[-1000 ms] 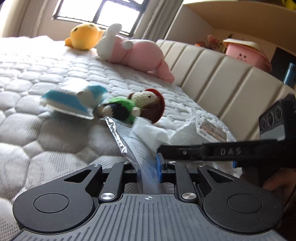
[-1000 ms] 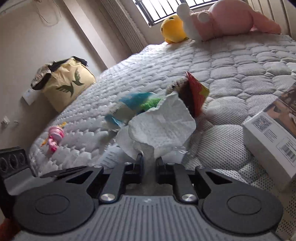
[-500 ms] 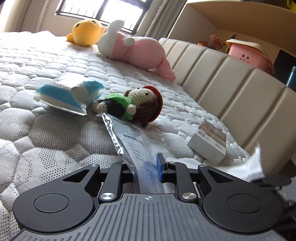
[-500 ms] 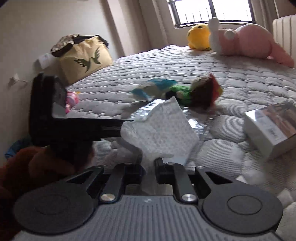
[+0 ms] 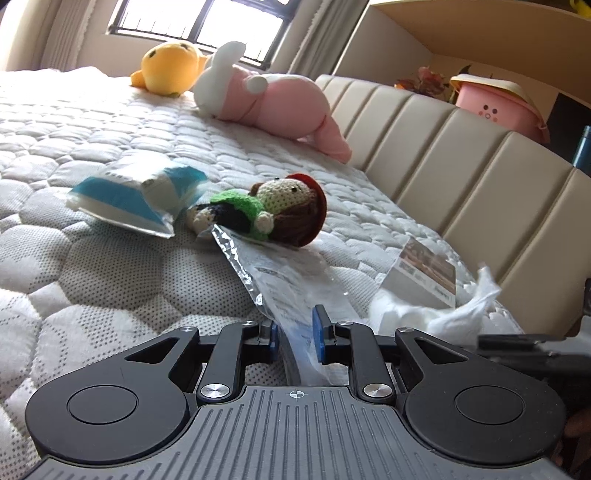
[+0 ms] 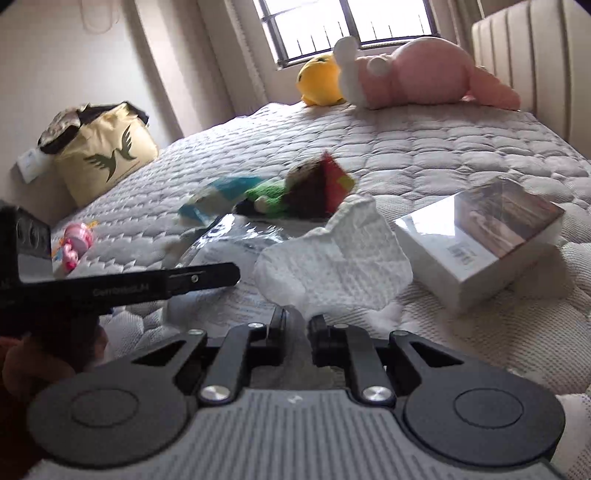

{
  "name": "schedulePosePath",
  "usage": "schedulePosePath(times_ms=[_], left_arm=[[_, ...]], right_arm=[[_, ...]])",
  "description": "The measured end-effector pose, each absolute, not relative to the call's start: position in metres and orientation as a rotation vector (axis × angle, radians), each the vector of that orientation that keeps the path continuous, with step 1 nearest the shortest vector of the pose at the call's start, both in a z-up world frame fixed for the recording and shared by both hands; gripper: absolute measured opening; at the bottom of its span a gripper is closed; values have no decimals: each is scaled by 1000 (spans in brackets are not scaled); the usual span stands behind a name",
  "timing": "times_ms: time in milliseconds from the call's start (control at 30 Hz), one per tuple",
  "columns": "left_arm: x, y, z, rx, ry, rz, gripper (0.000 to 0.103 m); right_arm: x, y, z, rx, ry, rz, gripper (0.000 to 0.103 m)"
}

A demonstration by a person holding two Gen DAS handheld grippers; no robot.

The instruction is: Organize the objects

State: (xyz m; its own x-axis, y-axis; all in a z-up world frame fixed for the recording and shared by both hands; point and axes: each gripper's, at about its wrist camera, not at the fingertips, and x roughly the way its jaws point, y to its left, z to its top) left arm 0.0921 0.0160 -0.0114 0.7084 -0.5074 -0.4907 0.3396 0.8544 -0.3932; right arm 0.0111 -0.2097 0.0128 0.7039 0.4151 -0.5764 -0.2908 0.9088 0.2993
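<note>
The left hand-held gripper [image 5: 293, 334] is clenched on the near end of a clear plastic bag [image 5: 280, 280] with printed paper inside; the bag runs away from its blue pads across the quilted mattress [image 5: 110, 273] toward a crocheted doll [image 5: 266, 212]. The right hand-held gripper [image 6: 297, 330] is grasping a crumpled white tissue [image 6: 332, 266], which stands up from between its black fingertips and hides the exact pinch point. In the left wrist view that same tissue [image 5: 443, 310] shows low at the right edge, just beside a white box [image 5: 424, 277].

In the right wrist view the left tool's black body crosses the lower left, held by a hand [image 6: 44, 354] in a reddish sleeve. The plastic bag [image 6: 229, 240] lies flat just beyond the tissue, and the white box [image 6: 480, 247], with a photo print on its top, sits to the right on the mattress [image 6: 424, 155].

Farther out, the doll, in a green top and red hat, lies on its side, its feet touching a blue and white packet [image 5: 133, 195]. A small pink toy [image 6: 75, 245] rests near the mattress's left edge. At the far end, under the window [image 5: 199, 26], a yellow plush [image 5: 168, 68] and a pink plush [image 5: 273, 101] lie touching each other. A padded beige headboard [image 5: 461, 177] runs along the right, and a yellow bag [image 6: 103, 155] stands against the wall.
</note>
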Motion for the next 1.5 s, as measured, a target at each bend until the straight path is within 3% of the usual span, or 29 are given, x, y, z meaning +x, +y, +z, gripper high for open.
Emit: schedulePosePath(times_ms=[233, 500, 700, 800, 867, 933, 1033, 1233, 1367, 1500], left_arm=[[117, 9, -8, -385, 666, -520, 7], [81, -37, 61, 338, 339, -415, 7], [67, -73, 21, 287, 518, -608, 8], [58, -72, 9, 233, 537, -615, 15], [51, -62, 10, 192, 535, -613, 25], [44, -47, 15, 150, 530, -609, 58], [32, -22, 24, 71, 541, -624, 76], [35, 24, 22, -149, 659, -583, 86], [56, 54, 10, -411, 794, -568, 86], [72, 74, -13, -661, 913, -569, 93]], right_arm=[[8, -259, 19, 314, 597, 291, 15], [5, -280, 8, 383, 583, 275, 15], [4, -276, 15, 360, 557, 279, 15], [3, -275, 24, 317, 539, 262, 15], [3, -273, 32, 319, 518, 274, 15], [4, -269, 40, 329, 499, 305, 15], [12, -252, 49, 361, 488, 403, 15], [42, -194, 40, 355, 586, 650, 15], [57, -173, 8, 279, 700, 573, 15], [46, -180, 2, 151, 675, 396, 15]])
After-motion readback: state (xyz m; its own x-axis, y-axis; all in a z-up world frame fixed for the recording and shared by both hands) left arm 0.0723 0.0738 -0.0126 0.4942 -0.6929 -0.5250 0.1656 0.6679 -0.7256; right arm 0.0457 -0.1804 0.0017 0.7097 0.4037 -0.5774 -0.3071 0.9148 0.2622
